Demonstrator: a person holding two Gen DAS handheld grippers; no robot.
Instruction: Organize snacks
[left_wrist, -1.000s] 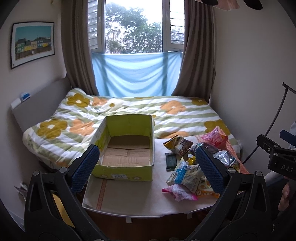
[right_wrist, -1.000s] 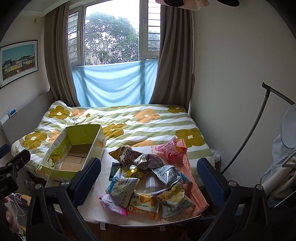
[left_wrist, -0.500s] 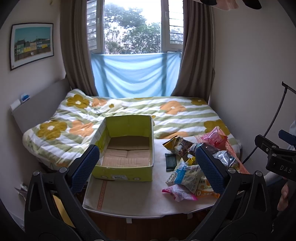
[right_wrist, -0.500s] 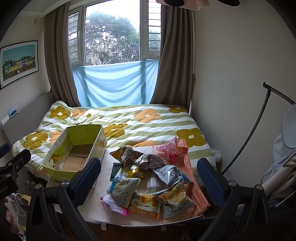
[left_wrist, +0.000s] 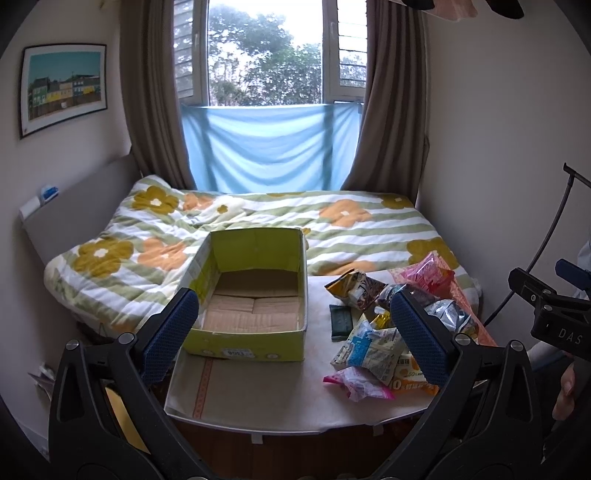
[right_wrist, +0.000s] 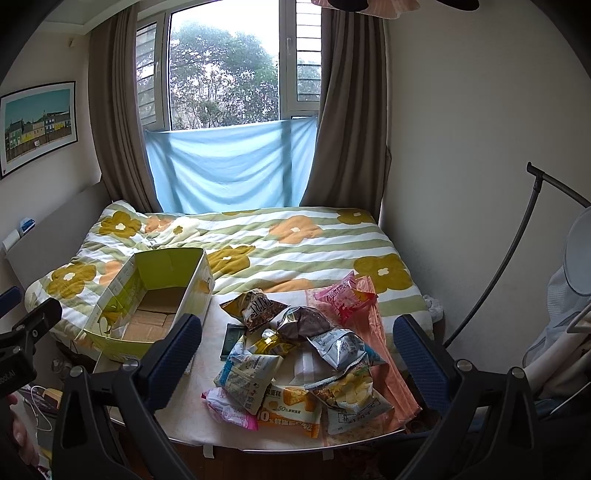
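Left wrist view, left gripper (left_wrist: 291, 325) spread wide above empty green box (left_wrist: 255, 295), right gripper (right_wrist: 297, 341) spread over snack pile (right_wrist: 295, 354), table (left_wrist: 258, 391).

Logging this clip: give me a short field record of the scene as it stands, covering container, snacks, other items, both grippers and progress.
container: green cardboard box, open-topped, nothing inside, on the left part of the table
snacks: loose pile of snack bags on the table's right part, beside the box
other items: dark flat packet between box and pile
left gripper: open, holding nothing, above the table's near edge
right gripper: open, holding nothing, facing the pile
progress: no snack in the box yet
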